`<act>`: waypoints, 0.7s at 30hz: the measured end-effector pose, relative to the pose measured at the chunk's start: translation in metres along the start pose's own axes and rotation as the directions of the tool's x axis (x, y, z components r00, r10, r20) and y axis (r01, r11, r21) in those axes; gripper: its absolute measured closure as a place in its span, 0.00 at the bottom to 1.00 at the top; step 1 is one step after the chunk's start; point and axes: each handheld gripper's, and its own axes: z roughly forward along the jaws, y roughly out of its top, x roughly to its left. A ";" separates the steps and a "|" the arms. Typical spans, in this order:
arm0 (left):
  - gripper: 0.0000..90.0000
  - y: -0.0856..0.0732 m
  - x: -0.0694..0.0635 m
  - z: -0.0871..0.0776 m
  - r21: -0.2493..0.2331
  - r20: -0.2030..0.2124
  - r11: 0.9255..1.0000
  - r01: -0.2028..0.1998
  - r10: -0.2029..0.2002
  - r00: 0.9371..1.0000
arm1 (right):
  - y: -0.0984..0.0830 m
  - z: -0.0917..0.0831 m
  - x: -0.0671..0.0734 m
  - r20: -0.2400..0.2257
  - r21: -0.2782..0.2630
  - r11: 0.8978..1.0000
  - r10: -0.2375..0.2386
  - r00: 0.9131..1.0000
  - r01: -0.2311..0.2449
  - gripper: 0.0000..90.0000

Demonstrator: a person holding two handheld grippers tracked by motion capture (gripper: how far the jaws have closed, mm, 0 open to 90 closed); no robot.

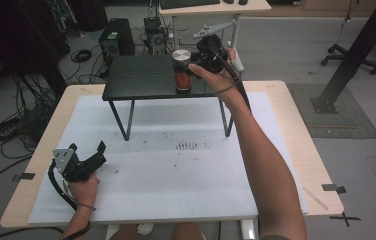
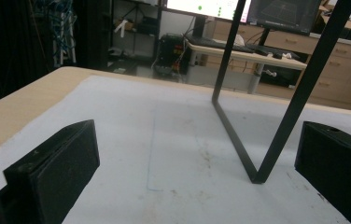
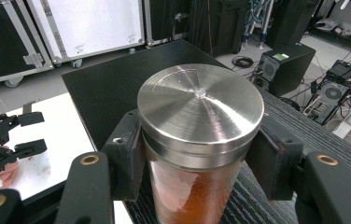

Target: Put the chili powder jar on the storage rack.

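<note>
A glass jar (image 1: 181, 74) with a brushed metal lid (image 3: 200, 107) and reddish-brown contents is upright at the front right of a small black raised shelf (image 1: 141, 77). My right gripper (image 1: 190, 67) is shut on the jar, with its black pads (image 3: 128, 158) pressed to the glass on both sides just below the lid. I cannot tell whether the jar's base rests on the shelf. My left gripper (image 1: 87, 148) lies low on the white mat (image 1: 176, 170) at the near left, jaws wide apart with nothing between them.
The shelf stands on thin black legs (image 2: 239, 140) over the mat, one just ahead of my left gripper (image 2: 192, 154). Dark specks (image 1: 186, 146) mark the mat's middle. The wooden table edge (image 1: 321, 165) frames the mat. Cables and computer cases lie on the floor beyond.
</note>
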 end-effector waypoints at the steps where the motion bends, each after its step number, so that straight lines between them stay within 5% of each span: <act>1: 0.00 0.000 0.000 0.000 0.000 -0.001 1.000 -0.001 0.001 1.000 | 0.000 0.000 0.000 0.000 0.001 1.000 0.001 1.000 -0.001 0.48; 21: 0.00 0.000 0.000 0.000 0.003 0.000 1.000 -0.003 0.003 1.000 | -0.001 0.000 -0.001 -0.002 -0.001 1.000 0.004 1.000 -0.004 0.48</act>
